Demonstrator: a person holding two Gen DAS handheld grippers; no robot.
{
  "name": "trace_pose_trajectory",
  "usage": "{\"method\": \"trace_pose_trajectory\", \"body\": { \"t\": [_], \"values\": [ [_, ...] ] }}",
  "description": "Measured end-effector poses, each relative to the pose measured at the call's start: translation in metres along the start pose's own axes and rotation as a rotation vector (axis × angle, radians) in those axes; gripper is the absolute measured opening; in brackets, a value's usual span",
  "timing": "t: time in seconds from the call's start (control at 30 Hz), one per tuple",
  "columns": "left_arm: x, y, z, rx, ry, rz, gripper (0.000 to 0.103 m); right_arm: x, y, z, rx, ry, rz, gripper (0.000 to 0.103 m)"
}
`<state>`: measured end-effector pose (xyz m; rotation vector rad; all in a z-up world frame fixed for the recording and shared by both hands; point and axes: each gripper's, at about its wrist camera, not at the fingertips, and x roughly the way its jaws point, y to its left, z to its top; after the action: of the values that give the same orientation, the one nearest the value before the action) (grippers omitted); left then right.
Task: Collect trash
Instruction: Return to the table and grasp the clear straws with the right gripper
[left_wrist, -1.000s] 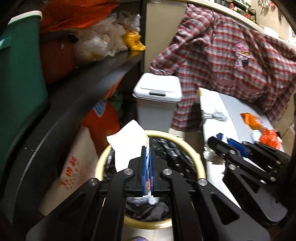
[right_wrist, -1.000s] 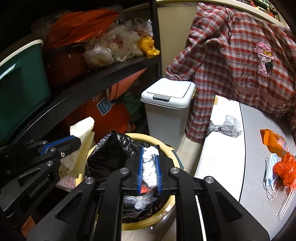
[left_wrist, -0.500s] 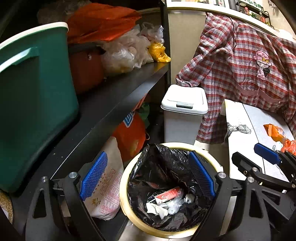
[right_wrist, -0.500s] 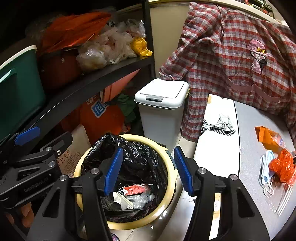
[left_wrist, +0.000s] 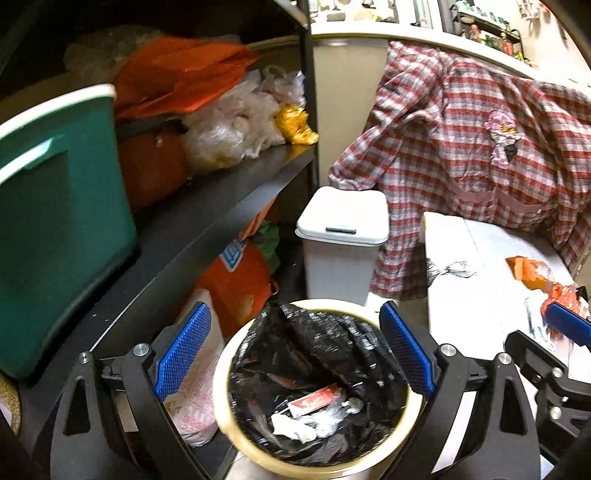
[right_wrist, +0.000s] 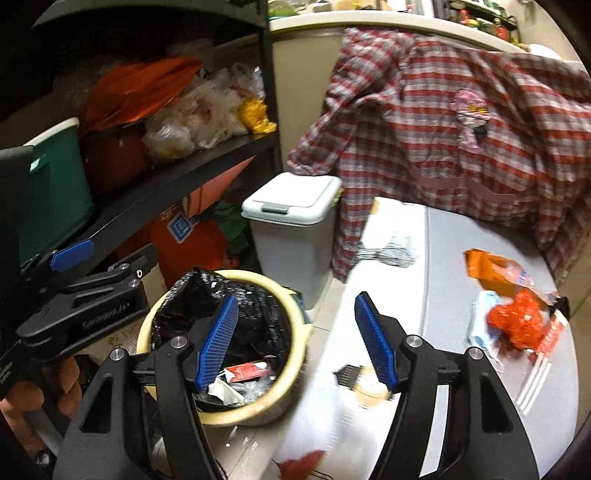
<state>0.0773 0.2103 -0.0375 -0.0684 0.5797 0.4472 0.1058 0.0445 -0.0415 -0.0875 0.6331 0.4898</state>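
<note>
A yellow-rimmed bin (left_wrist: 223, 391) lined with a black bag stands on the floor. A red-and-white wrapper (left_wrist: 314, 400) and crumpled white paper (left_wrist: 291, 428) lie inside it. My left gripper (left_wrist: 293, 352) hangs over the bin, its jaws opening wide with nothing between them. My right gripper (right_wrist: 297, 347) is beside the bin's (right_wrist: 255, 411) right rim, toward the table edge, its jaws also opening and empty. On the grey table (right_wrist: 443, 258) lie an orange wrapper (right_wrist: 495, 269), a red plastic bag (right_wrist: 517, 325) and a blue face mask (right_wrist: 478, 321).
A white lidded bin (left_wrist: 343, 221) stands behind the yellow one. A plaid shirt (left_wrist: 461, 155) hangs over the table's far end. Black shelves (left_wrist: 207, 199) on the left hold a green tub (left_wrist: 62, 221) and plastic bags. A small black brush (right_wrist: 347, 373) lies at the table edge.
Both grippers went from shut on white paper to open, and the paper now lies in the bin. The right gripper has swung right toward the table; the left has lifted a little.
</note>
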Motion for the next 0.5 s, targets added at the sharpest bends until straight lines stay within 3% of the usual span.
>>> {"method": "trace_pose_trajectory", "body": {
  "t": [0.27,0.5],
  "values": [
    [-0.016,-0.052,0.002,0.045,-0.047,-0.088,0.09,-0.041,-0.052,-0.017,0.064,-0.044,-0.112,0.066],
    [-0.022,-0.105,-0.001,0.109,-0.061,-0.151,0.09,-0.059,-0.127,-0.049,0.212,-0.042,-0.265,0.066]
  ]
}}
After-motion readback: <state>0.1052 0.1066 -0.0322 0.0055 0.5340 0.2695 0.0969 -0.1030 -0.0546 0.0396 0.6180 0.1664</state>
